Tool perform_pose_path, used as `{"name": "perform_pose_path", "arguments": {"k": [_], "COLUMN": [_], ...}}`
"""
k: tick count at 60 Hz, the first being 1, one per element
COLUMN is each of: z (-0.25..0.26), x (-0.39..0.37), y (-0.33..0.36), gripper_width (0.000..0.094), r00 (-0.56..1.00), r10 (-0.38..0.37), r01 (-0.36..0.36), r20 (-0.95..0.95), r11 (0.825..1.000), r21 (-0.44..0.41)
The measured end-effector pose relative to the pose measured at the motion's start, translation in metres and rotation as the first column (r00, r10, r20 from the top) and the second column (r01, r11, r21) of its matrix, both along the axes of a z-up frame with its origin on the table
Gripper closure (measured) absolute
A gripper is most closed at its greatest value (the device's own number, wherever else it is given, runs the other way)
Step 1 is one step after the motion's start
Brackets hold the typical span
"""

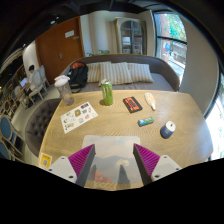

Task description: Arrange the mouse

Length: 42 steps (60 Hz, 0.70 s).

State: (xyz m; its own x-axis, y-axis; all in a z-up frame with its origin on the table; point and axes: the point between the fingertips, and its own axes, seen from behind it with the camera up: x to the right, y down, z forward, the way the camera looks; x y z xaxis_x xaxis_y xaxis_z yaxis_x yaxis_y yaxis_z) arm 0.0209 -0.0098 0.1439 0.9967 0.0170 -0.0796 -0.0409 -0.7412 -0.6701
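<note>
A grey mouse (168, 129) lies on the wooden table (110, 118) beyond my right finger, near the table's right edge. A grey mouse mat (112, 147) lies just ahead of my fingers and between them. My gripper (113, 160) is open and empty above the near side of the table, its purple pads (82, 158) spread wide.
On the table stand a green bottle (106, 92), a cup (64, 88), a red box (132, 103), a small teal object (146, 122), a printed sheet (78, 117) and a pale object (151, 100). A sofa (125, 72) stands behind the table.
</note>
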Motion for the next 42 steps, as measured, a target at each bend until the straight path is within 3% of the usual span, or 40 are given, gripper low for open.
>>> {"name": "perform_pose_path", "arguments": {"k": [7,19,27,34,37,42], "z": [-0.011,-0.075,-0.117,-0.167,-0.164,-0.167], "x": [0.023,0.153,0.232,0.259,0.259,0.259], "y": [0.002,-0.002,0.023,0.04,0.058,0.079], "gripper_width": [0.0153,0.0149,0.0156,0.016,0.0163,0.0165], "r00": [0.999,0.996,0.995,0.996,0.999,0.999], "r10": [-0.025,-0.011,-0.054,-0.043,-0.035,-0.002], "r01": [0.025,0.013,0.053,0.045,0.034,0.0], "r20": [0.024,0.092,0.083,0.072,0.034,0.048], "r11": [1.0,1.0,0.998,0.999,0.999,0.999], "r21": [0.009,-0.022,0.013,-0.03,0.033,0.043]}}
